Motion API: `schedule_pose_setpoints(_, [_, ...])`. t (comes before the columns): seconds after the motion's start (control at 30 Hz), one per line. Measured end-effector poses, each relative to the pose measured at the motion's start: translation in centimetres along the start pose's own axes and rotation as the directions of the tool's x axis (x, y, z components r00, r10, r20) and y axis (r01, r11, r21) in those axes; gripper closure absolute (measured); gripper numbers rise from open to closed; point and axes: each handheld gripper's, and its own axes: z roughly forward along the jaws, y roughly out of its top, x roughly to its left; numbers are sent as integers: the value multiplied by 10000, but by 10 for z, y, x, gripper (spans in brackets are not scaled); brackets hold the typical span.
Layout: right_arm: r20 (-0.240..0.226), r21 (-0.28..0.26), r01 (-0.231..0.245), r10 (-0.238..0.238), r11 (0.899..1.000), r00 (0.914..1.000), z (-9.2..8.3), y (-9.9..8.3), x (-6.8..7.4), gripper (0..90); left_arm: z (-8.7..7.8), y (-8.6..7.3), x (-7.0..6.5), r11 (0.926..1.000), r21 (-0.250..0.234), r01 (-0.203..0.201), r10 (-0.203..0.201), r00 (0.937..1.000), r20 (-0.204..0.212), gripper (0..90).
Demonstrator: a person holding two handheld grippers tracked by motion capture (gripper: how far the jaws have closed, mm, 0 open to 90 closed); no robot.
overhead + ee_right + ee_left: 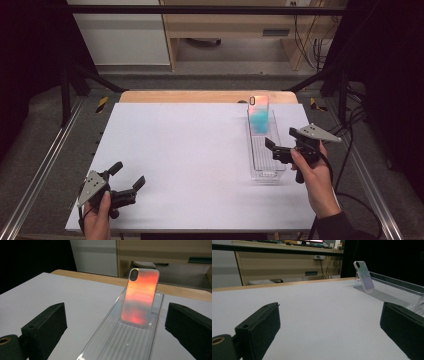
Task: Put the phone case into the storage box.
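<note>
— What's the thing nearest the hands?

— A phone case, a thin rounded rectangle with a glossy iridescent back and a dark oval camera cutout at its top corner. It leans upright at the far end of a long clear plastic tray with a ribbed floor and low walls, lying on the right side of the table.

— Does its colour hold across the views?

— No. In the right gripper view it glows orange-red with grey bands; the high view shows it pink at the top and turquoise below; the left gripper view shows it from the side as pale lilac.

— And the table?

— A matte white sheet over a wooden top whose pale edge shows at the far side.

— The grippers?

— The right gripper is beside the tray's near end, its black, blocky fingers spread wide, with the tray and case between them in its own view but untouched. The left gripper is at the near left corner, well apart from the tray, fingers likewise spread and empty. Each carries a grey three-cornered plate.
</note>
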Motion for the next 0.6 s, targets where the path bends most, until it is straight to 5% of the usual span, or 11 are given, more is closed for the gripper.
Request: schedule_pose_setpoints(0.6, [574,-901,32,20,9959,9983,-24,-12,-22,39,-11,1,4,10000,-58,-45,44,9997,-240,25])
